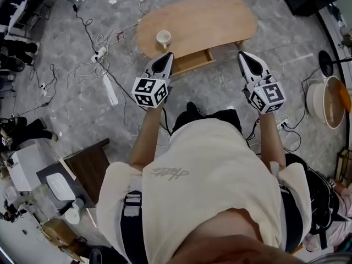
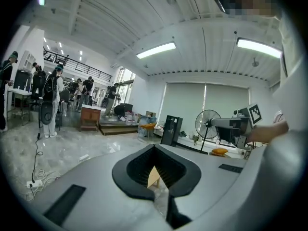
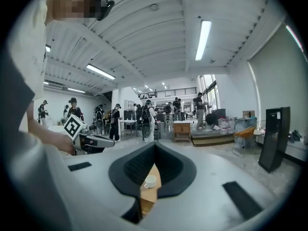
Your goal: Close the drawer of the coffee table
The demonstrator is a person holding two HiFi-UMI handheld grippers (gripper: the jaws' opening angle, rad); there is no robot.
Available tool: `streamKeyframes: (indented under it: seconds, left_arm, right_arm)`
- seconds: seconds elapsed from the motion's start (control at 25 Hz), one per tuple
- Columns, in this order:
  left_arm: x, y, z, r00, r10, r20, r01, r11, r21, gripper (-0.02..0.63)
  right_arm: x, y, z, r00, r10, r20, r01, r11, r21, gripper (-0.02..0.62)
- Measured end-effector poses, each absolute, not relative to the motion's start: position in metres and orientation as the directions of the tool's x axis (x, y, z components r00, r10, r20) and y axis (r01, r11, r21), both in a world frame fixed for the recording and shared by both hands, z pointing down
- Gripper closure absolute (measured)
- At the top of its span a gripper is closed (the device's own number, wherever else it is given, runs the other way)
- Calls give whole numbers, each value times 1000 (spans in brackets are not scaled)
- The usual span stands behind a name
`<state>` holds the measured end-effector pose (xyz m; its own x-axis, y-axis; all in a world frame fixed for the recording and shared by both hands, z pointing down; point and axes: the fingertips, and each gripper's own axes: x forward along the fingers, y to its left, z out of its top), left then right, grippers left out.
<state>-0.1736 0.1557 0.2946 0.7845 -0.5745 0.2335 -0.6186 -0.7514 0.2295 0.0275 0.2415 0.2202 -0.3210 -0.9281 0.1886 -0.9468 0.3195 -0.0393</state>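
Head view: the shallow wooden drawer (image 1: 193,61) hangs ajar under the low oval wooden bench (image 1: 220,15), ahead of both tools. The left tool (image 1: 166,56) and right tool (image 1: 243,55) are pinched together, empty. I'd push the drawer front squarely, mid-panel and gently, minding the white cup (image 1: 163,37).

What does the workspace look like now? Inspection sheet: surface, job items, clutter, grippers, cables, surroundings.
Surface: oval wooden coffee table, standing on the floor.
Job's things: drawer under the near edge, partly pulled out, not yet closed.
Clutter: white cup on the tabletop's left part.
Grippers: left gripper and right gripper both shut, empty, held short of the table.
Cables: white power strip and loose cords on the floor left of the table.
Surroundings: grey stone floor; people standing far off.
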Motion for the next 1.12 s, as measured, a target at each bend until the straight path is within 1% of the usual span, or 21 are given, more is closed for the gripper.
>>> streamKeyframes:
  seconds: [0.2, 0.4, 0.72, 0.92, 1.12]
  left_arm:
    - [-197, 135, 309, 763, -600, 242, -647, -715, 265, 603]
    - [-208, 116, 319, 729, -636, 255, -684, -662, 307, 603]
    - [-222, 94, 353, 657, -683, 319, -753, -577, 316, 601]
    - [-210, 47, 354, 600, -717, 355, -800, -537, 268, 603]
    - [-163, 5, 343, 580, -712, 394, -810, -555, 191, 603]
  right_arm:
    - [2, 208, 222, -362, -906, 217, -930, 366, -24, 601]
    - [-9, 173, 218, -419, -872, 254, -902, 431, -8, 601]
    - [-17, 118, 250, -519, -811, 269, -849, 526, -53, 601]
    - [4, 59, 263, -565, -792, 232, -824, 558, -98, 601]
    - [54, 10, 280, -578, -783, 230, -816, 565, -126, 601]
